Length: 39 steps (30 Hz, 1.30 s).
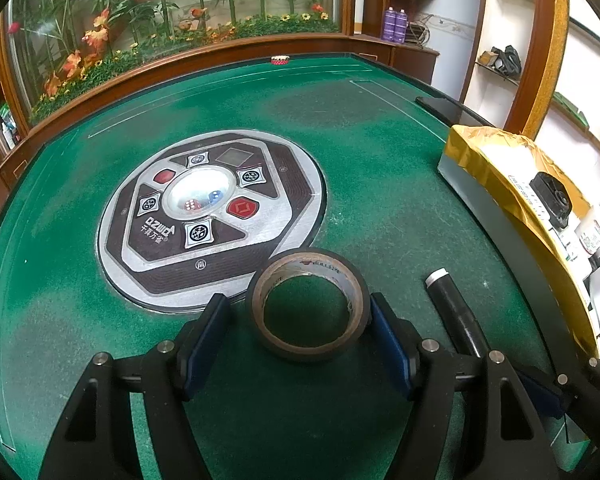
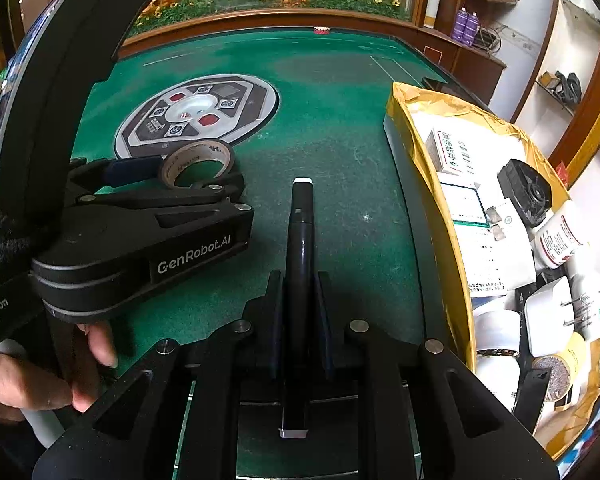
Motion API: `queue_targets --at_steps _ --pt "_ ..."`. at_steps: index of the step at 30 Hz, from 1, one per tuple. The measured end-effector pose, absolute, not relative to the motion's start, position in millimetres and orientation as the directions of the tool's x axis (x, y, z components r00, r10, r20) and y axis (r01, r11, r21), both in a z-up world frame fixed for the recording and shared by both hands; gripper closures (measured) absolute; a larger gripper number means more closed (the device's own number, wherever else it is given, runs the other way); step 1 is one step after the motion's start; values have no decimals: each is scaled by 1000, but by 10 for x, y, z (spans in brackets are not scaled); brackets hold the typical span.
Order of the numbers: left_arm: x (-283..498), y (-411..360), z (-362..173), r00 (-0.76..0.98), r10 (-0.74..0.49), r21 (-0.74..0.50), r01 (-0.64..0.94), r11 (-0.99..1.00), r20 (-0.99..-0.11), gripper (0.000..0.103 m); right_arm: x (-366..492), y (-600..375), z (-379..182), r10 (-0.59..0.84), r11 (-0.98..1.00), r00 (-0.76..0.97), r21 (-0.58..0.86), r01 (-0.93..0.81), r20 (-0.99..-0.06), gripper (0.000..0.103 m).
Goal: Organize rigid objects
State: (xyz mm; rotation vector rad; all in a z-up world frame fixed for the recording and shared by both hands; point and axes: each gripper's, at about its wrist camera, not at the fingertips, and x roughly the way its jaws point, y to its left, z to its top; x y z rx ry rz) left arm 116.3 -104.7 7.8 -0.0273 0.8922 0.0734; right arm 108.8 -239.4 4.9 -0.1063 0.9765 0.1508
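The left tongs [image 1: 296, 322] are sitting spread around the tape roll [image 1: 308, 304] lying between them; the right tongs [image 2: 299, 300] are clenching a dark pen [image 2: 300, 240].

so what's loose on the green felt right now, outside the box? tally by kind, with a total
Tape rolls: 2, the brown roll between the left gripper fingers, and a small red roll at the far edge
Dark pen-shaped sticks: 1, clamped in the right gripper
Phone-like dark slabs: 1, beyond the box
Total: 4
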Motion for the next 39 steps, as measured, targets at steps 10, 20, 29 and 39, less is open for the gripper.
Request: queue_targets --at_steps 10,20,29,39 --pt "1182 -1054 78 623 62 7 -90 996 -780 32 1088 -2393 46 66 986 552 -30 -164 -831 87" --pt "1154 -1112 90 637 68 24 -77 997 -768 45 1094 -2482 52 106 988 549 23 -155 -829 88" --pt "1116 -1159 149 663 100 62 -81 995 -742 45 1026 -2567 125 136 988 587 61 -145 -798 89" --pt "1095 -1129 223 688 97 47 -91 995 -719 45 969 -2676 261 182 982 608 113 -149 -773 89"
